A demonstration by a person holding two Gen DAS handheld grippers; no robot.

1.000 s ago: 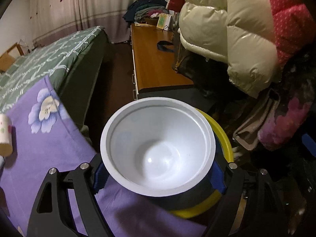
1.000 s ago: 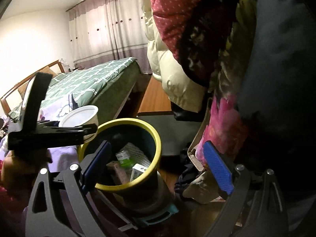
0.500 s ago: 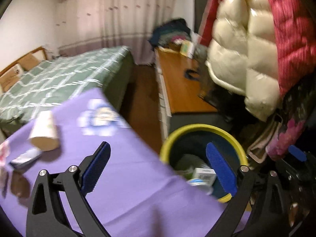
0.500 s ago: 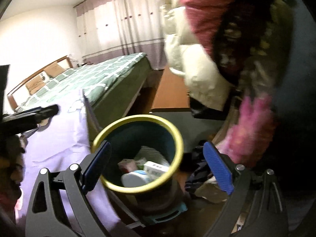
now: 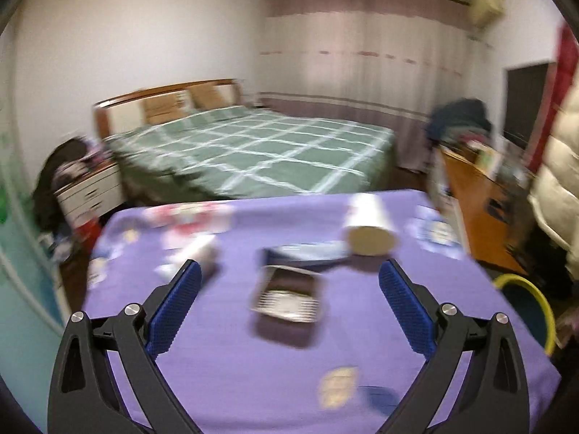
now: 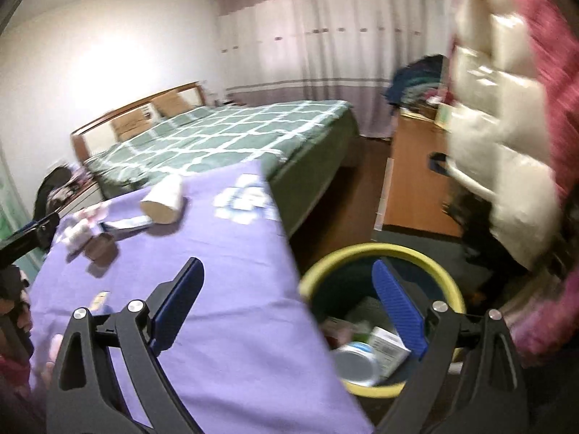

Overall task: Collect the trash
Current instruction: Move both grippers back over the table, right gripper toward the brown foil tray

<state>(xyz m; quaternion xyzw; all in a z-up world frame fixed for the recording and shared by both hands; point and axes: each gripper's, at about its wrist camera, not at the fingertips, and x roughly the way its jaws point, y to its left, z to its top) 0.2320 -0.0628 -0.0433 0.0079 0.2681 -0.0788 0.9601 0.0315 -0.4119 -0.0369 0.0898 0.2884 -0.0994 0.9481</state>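
Jaws of the left gripper (image 5: pixel 289 296) stand wide apart and empty; the white cup they carried a second ago is gone from them and now lies among the scraps in the yellow-rimmed bin (image 6: pixel 380 329), just off the counter's right edge. That gripper has swung back over the purple-covered counter (image 5: pixel 253 379) and faces what is left: a small dark tray (image 5: pixel 287 294) mid-counter, a paper roll (image 5: pixel 369 229) toward the far edge. Right gripper (image 6: pixel 289 311) hovers at the counter's right edge, its jaws apart and empty. One piece is binned; the tray looks like the next pick.
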